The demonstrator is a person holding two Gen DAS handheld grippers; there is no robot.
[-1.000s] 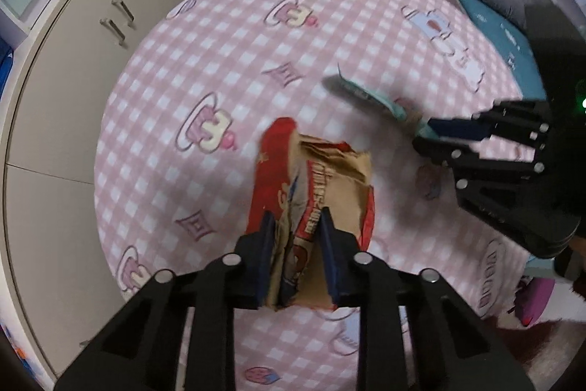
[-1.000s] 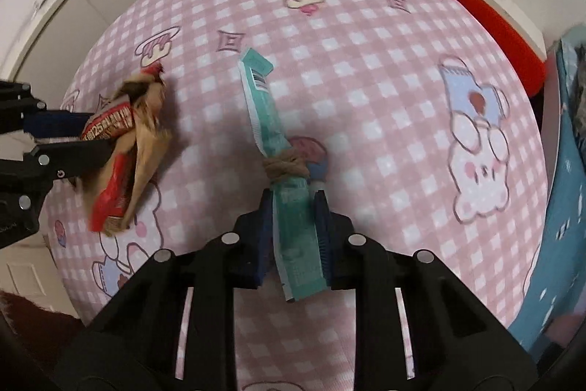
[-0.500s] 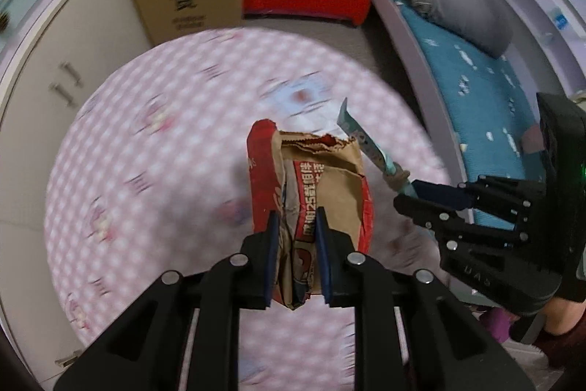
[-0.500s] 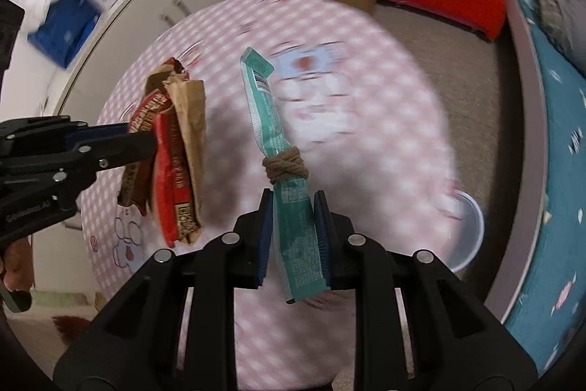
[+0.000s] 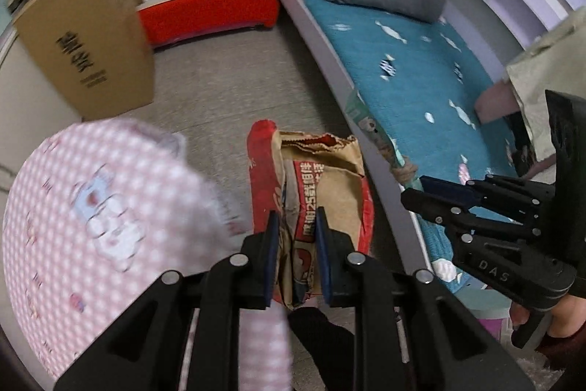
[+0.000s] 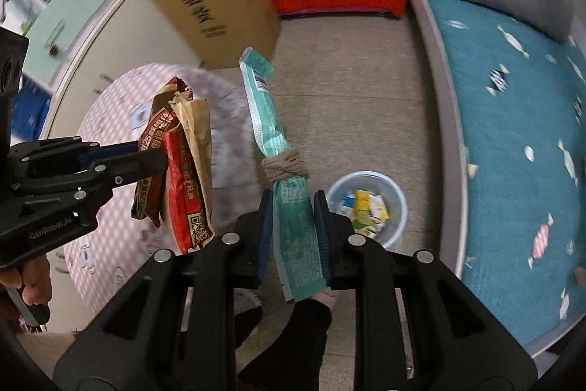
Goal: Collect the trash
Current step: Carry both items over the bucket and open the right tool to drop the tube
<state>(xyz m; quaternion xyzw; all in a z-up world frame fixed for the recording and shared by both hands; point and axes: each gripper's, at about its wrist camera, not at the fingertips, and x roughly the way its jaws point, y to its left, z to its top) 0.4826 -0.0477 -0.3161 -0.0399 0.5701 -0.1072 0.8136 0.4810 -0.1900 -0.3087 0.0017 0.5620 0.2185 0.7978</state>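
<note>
Our left gripper (image 5: pixel 294 246) is clamped on a crumpled red and brown wrapper (image 5: pixel 315 193), held in the air beside the pink checked table (image 5: pixel 91 207). Our right gripper (image 6: pixel 293 237) pinches a teal wrapper (image 6: pixel 289 207) tied with twine, above the floor. Just beyond it stands a pale blue bin (image 6: pixel 393 193), holding what looks like scrap packaging.

L tongs (image 5: pixel 294 253) clamp red/brown snack bag (image 5: pixel 318 193) (crumpled) above floor, table (image 5: pixel 73 207) at left.
</note>
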